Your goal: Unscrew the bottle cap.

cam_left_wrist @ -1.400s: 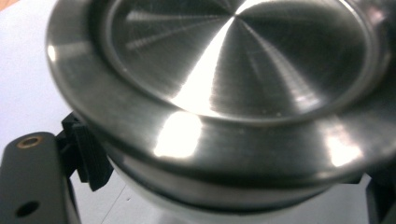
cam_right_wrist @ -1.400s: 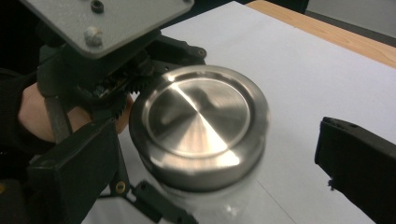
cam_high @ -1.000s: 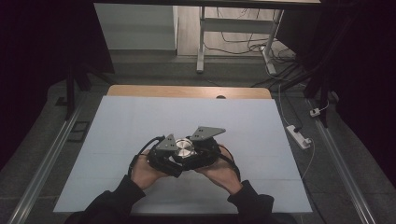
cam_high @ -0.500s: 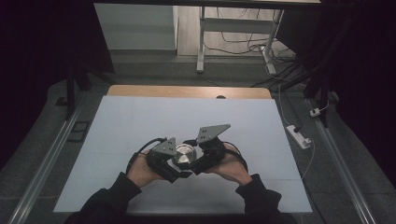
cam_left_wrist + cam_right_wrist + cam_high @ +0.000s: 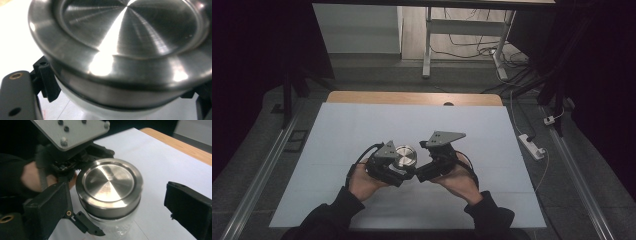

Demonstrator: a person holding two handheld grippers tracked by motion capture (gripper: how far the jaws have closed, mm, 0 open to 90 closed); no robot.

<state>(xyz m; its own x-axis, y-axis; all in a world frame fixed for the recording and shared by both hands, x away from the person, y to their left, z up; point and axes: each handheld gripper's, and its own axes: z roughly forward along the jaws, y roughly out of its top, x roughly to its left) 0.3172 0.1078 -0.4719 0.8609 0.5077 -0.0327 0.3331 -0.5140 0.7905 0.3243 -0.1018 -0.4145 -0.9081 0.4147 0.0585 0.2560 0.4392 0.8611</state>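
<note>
Both hands rest low over the bench [image 5: 337,125], claws angled inward. The left claw [image 5: 398,169] is clamped on the glass jar [image 5: 110,222] beneath its steel lid [image 5: 109,185]. The right claw [image 5: 421,172], jaws just opening, stands apart on either side of the lid without touching it.

A pale blue-white sheet [image 5: 362,125] is lying flat over the tabletop [image 5: 412,98], leaving a strip of its wooden surface showing along the far edge, where a small dark spot [image 5: 448,104] is sitting just at the border. To the right of the tabletop, a white power strip [image 5: 532,146] is resting on the grey floor [image 5: 582,165] with a thin white cable running up to a small plug [image 5: 549,120], well apart from the sheet. Farther back, the white legs of another table [image 5: 428,45] are standing on a wooden floor among loose dark cables [image 5: 472,40], and a metal rail [image 5: 259,180] is running along the floor at the left.
</note>
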